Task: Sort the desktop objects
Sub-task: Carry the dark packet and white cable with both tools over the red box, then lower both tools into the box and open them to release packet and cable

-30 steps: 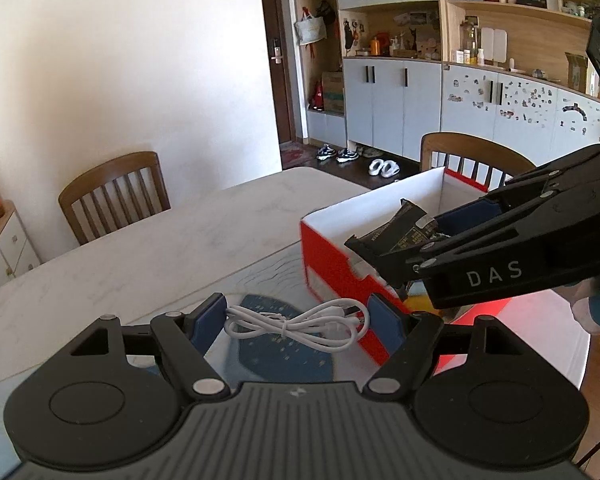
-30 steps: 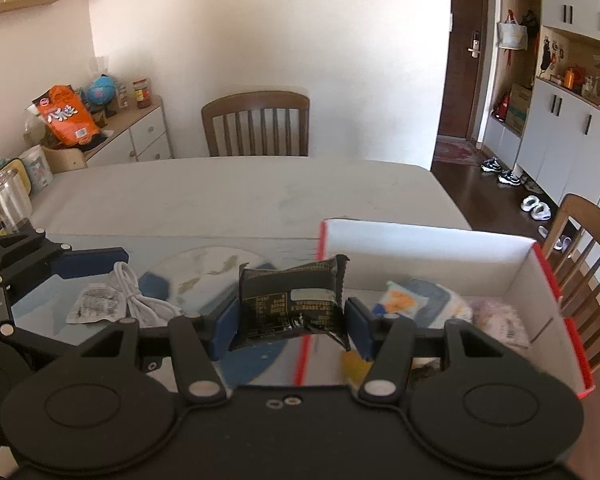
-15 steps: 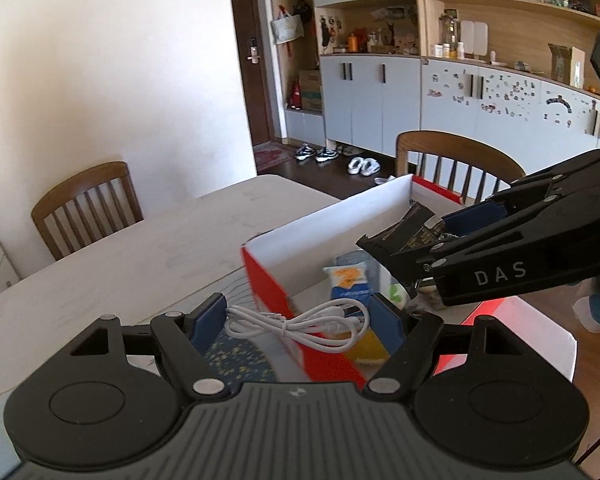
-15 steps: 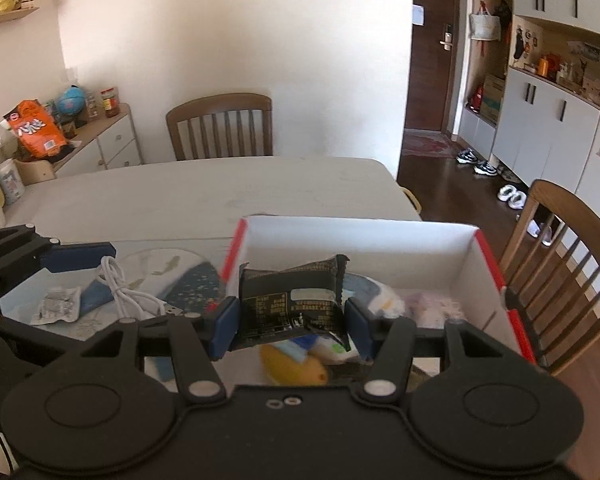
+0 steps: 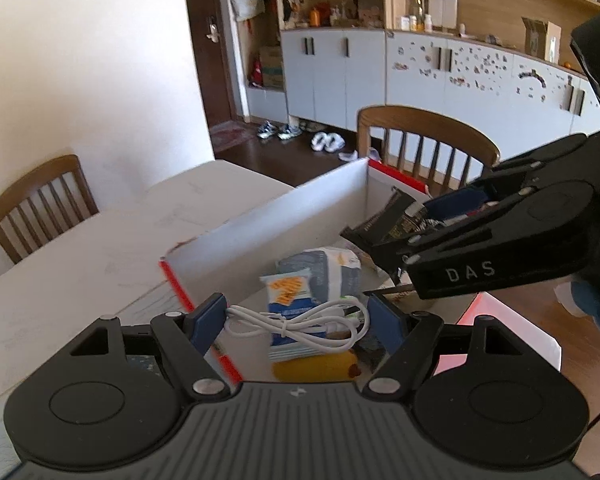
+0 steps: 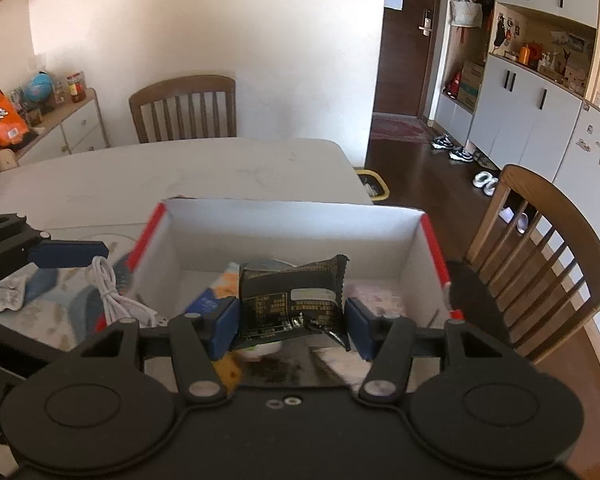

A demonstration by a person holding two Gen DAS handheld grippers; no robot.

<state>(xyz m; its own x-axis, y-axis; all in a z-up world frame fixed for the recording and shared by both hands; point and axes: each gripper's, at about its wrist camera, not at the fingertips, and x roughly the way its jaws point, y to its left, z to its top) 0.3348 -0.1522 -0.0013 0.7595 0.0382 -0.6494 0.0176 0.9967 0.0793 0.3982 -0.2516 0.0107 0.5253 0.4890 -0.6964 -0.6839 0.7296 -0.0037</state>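
Observation:
My left gripper [image 5: 296,320] is shut on a coiled white cable [image 5: 300,322] and holds it over the near end of the red-and-white box [image 5: 268,228]. My right gripper [image 6: 290,314] is shut on a black snack packet [image 6: 290,298], held above the inside of the box [image 6: 292,220]. The right gripper [image 5: 396,240] shows from the side in the left wrist view with the packet [image 5: 388,220]. The left gripper's finger [image 6: 66,248] and cable [image 6: 116,296] show at the left in the right wrist view. A blue-and-white snack bag [image 5: 288,292] and a yellow item [image 5: 312,366] lie in the box.
The box stands on a white table [image 6: 180,168] with a patterned mat [image 6: 60,304] and a crumpled wrapper [image 6: 6,298] at its left. Wooden chairs [image 6: 184,108] stand at the far side and at the right [image 6: 548,264]. Cabinets line the back wall.
Both grippers moved forward and over the box with their loads. The cable now hangs above the box's near end and the packet is above its middle.

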